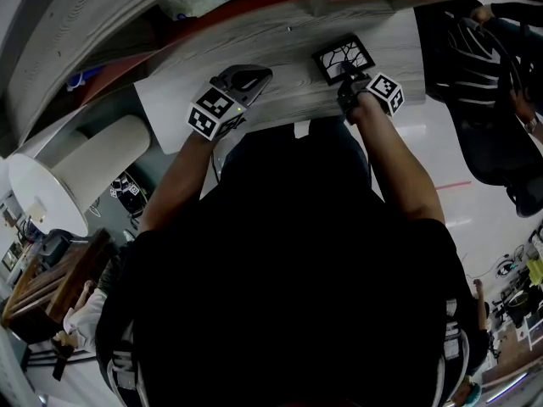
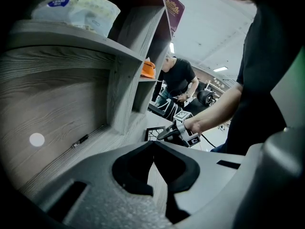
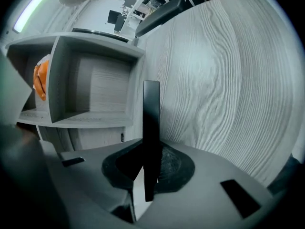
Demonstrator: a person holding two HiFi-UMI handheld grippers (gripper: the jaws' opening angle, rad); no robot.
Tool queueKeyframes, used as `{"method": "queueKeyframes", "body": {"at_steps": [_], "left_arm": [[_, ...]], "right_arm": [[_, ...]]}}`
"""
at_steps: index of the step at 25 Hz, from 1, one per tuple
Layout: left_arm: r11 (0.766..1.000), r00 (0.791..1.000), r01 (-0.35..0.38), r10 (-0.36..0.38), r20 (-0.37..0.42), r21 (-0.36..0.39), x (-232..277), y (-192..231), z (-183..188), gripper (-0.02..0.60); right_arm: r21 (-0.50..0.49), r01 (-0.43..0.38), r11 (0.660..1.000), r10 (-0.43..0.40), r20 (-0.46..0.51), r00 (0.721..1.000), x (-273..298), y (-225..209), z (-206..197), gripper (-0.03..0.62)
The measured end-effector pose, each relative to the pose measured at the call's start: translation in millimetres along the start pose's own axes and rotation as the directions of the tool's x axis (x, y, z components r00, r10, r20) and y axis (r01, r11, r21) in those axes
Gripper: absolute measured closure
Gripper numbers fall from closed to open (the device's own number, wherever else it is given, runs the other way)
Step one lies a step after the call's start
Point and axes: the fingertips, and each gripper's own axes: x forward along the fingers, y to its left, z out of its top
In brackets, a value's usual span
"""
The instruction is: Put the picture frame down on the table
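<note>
**Q:** Where did the picture frame [image 1: 343,58] lie, and what held it?

**A:** In the head view it lay at about 1 o'clock, low over the grey wood-grain bench [image 1: 280,87], with its branch-patterned face up. The right tongs [image 1: 351,81] were clenched on its near edge, at the frame's own 6 o'clock. The right gripper view showed that dark edge end-on between the jaws. Whether the whole underside touched the bench could not be told.

**Q:** And the left tongs [image 1: 240,86]?

**A:** They were closed on nothing, jaw tips together, at about 11 o'clock. They were well apart from the frame, so they gave it no support.

**Q:** What could have gone wrong from here?

**A:** Three faults seemed possible.
- If the grip were let go with the near edge raised, the frame would probably have dropped flat and rattled.
- If the jaws parted too little before a withdrawal toward 6 o'clock, a pad could have caught the rim. That would have dragged the frame toward the bench's near edge.
- A push toward 12 o'clock could have slid it against the shelf unit [image 2: 119,80] behind.
</note>
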Motion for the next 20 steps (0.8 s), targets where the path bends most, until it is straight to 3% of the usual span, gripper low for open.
{"method": "queueKeyframes", "body": {"at_steps": [20], "left_arm": [[1.000,1.000,0.005,-0.005,-0.004,-0.008,-3.3,4.1,-4.2,0.565]], "right_arm": [[0.084,0.053,0.995,-0.052,-0.017,0.999,4.8,-10.1,-3.9,0.514]]}}
